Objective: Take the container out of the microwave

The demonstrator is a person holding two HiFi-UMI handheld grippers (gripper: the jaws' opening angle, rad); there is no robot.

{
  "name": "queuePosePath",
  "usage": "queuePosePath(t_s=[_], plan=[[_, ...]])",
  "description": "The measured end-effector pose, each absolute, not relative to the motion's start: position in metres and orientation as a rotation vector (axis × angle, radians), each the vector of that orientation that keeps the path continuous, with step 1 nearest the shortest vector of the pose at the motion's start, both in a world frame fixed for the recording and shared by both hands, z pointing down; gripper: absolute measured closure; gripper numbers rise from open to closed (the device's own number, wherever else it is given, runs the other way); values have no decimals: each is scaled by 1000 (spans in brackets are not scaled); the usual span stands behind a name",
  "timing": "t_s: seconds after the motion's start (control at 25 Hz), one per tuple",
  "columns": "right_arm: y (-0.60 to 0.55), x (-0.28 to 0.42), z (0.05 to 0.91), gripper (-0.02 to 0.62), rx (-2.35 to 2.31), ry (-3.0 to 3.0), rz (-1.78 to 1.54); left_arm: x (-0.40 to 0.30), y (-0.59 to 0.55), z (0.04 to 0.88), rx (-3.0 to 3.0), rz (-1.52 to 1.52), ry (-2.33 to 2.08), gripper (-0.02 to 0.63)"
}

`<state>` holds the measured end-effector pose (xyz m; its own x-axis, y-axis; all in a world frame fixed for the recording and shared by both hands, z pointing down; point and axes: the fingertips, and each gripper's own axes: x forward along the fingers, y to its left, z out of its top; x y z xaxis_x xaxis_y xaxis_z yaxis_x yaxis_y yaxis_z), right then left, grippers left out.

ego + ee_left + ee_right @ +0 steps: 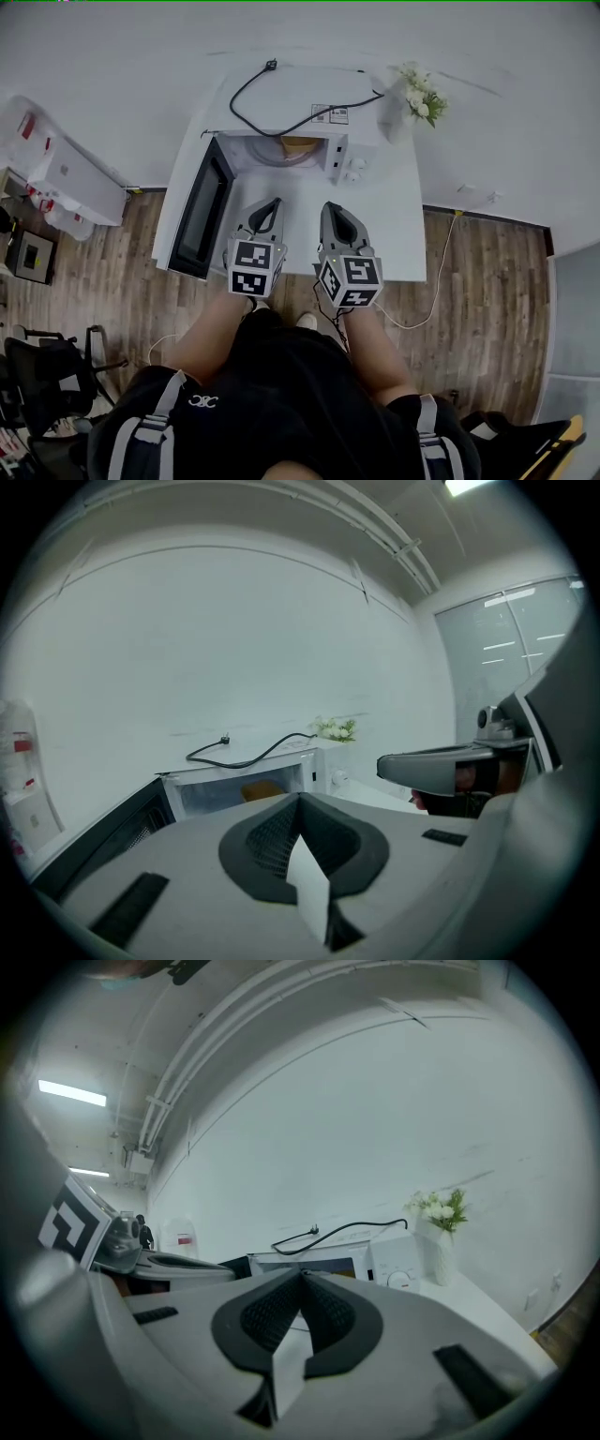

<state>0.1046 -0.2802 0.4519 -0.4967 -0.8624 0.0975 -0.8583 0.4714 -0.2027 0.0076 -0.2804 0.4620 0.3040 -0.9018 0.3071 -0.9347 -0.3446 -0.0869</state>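
Observation:
A white microwave [323,127] stands at the back of a white table [394,234], with its door [202,211] swung open to the left. Inside the cavity sits an orange-yellow container [300,145], partly hidden by the top edge; it also shows in the left gripper view [262,788]. My left gripper [275,202] and right gripper [330,206] hover side by side over the table in front of the opening, short of the container. On each, the jaws are shut and nothing is between them [300,797] [302,1274].
A black power cable [272,112] lies loose on top of the microwave. A white vase of flowers [417,98] stands at its right. The open door juts past the table's left front. A white appliance [56,173] and dark chairs [47,375] are on the wooden floor at left.

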Motion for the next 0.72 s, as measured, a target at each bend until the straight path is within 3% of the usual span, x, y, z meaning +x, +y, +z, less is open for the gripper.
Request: queuePosePath(t_s=[0.32,0.72], plan=[[-313,96,465,592,-1540,2720,-368,-5,-321,490,2456,641,-1791,592],[-361,105,486,591,-1591,2748,-387,1,-398,531,2632,1180,-1868,591]])
